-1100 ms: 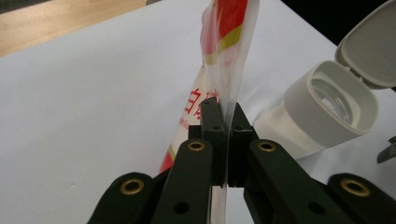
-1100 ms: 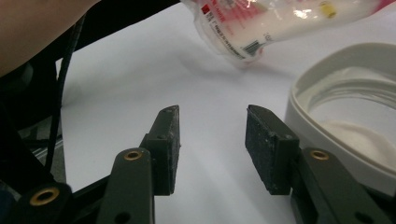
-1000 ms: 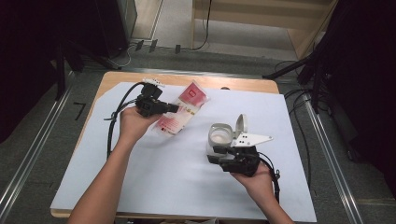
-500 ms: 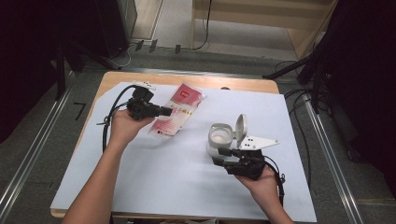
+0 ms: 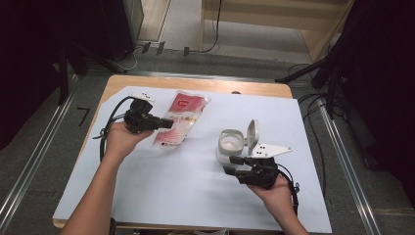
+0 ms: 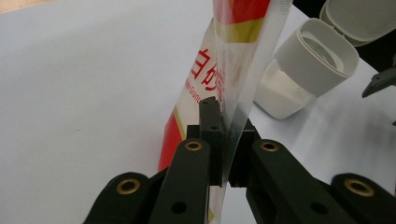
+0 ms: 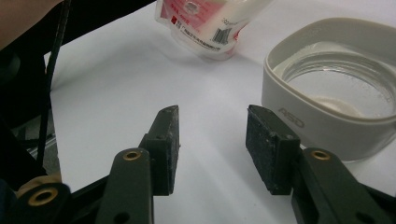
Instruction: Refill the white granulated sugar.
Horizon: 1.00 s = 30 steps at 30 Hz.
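Left gripper point(image 6: 224, 140) shifted — clamps pouch point(image 6: 233, 70)

Black gripper point(image 6: 224, 140), brass rivets, seemingly bare forearms

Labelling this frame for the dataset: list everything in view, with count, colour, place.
pouch: 1, red and clear with white contents, far left of the sheet, its edge pinched in the left gripper.
container: 1, white collar on a clear body, white powder inside, hinged lid open, right of centre.
paper sheet: 1, white, covering most of the table.
table: 1, wooden, edge showing at the far side.
left gripper: 1, black, shut on the pouch's edge.
right gripper: 1, black, jaws apart, nothing between them, beside the container.
hands: 2, one on each gripper.
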Available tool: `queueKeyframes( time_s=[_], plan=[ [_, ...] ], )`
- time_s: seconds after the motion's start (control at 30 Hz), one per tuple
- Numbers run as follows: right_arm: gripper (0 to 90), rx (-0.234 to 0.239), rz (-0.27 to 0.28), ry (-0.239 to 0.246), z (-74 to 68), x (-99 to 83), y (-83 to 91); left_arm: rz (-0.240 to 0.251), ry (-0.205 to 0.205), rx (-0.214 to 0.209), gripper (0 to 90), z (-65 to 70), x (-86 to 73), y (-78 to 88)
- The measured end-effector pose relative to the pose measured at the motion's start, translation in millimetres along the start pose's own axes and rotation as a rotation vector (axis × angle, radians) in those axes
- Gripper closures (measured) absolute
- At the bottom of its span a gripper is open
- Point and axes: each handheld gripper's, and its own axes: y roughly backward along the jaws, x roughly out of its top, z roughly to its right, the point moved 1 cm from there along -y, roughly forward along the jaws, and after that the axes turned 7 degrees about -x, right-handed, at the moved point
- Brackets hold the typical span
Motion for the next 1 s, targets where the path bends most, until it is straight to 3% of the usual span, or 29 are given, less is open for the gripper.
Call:
queueKeyframes(
  time_s=[0.27,0.57,0.8,1.0],
  plan=[
    [55.2,-0.010,-0.005,0.000,0.3,-1.0,0.0,-0.011,-0.017,0.010,87.9,3.6,-11.9,7.9],
    [55.2,-0.018,-0.012,0.005,-0.2,-2.1,-2.0,0.001,-0.003,-0.004,85.9,1.1,-32.3,17.5],
    [55.3,-0.024,-0.006,0.004,0.9,-1.8,-1.6,0.017,0.008,-0.018,82.0,-2.1,-34.8,21.9],
    [55.3,-0.028,-0.003,0.008,1.5,-1.3,-0.8,0.021,-0.011,-0.023,74.9,-1.4,-34.3,22.7]
  ],
)
